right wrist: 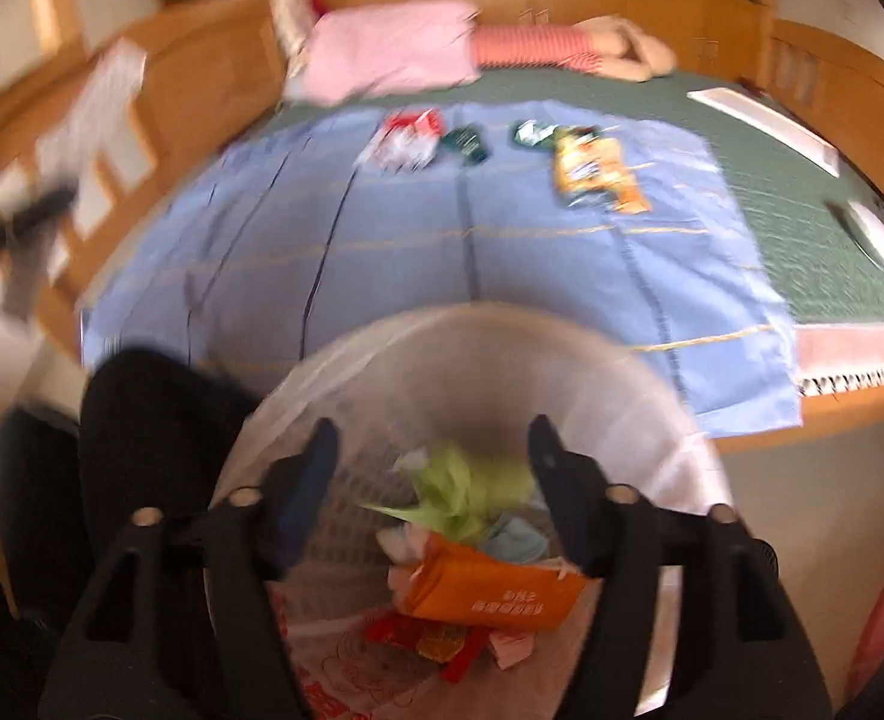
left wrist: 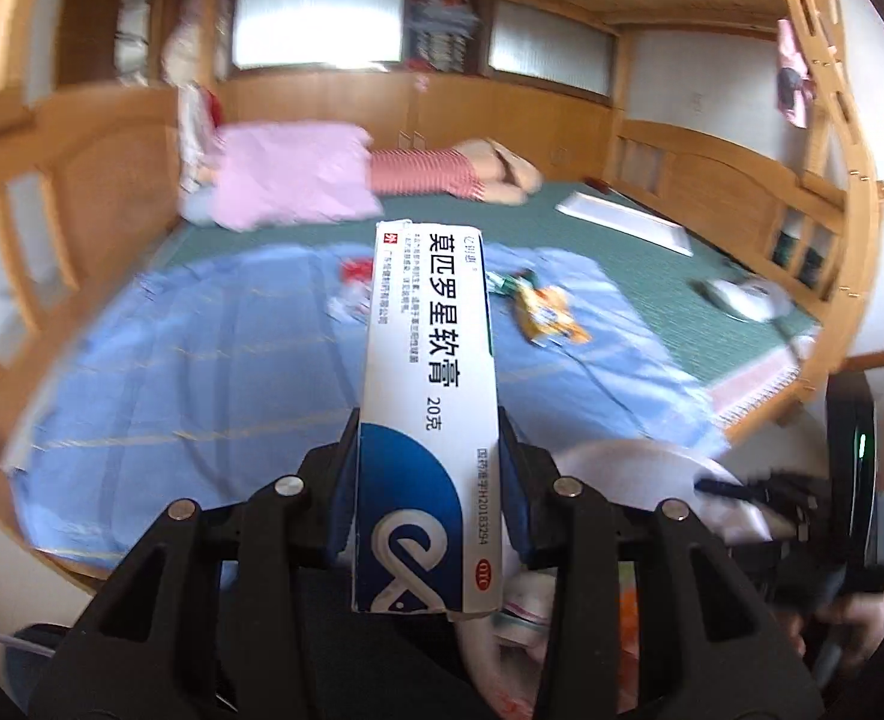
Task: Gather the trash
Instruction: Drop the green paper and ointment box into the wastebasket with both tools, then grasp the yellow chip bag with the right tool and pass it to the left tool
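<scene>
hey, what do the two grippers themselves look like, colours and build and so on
Both are the same make. The left gripper and the right gripper have matte black angular plastic linkage arms with open triangular cut-outs, joined by round silver pins. Each finger ends in a dark blue pad. In the left view, black cables and a small green light show on the right gripper's body.

The left gripper (left wrist: 428,474), a black two-finger tool with blue pads, pointed forward and downward, its fingers (left wrist: 342,480) pressed against both long sides of a white-and-blue cardboard ointment box (left wrist: 426,420) that stood lengthwise between them. The right gripper (right wrist: 432,468), of the same black build, tilted steeply downward with its fingers (right wrist: 553,480) spread wide apart and nothing between them. A hand (left wrist: 856,618) showed blurred at the left view's lower right edge.
</scene>
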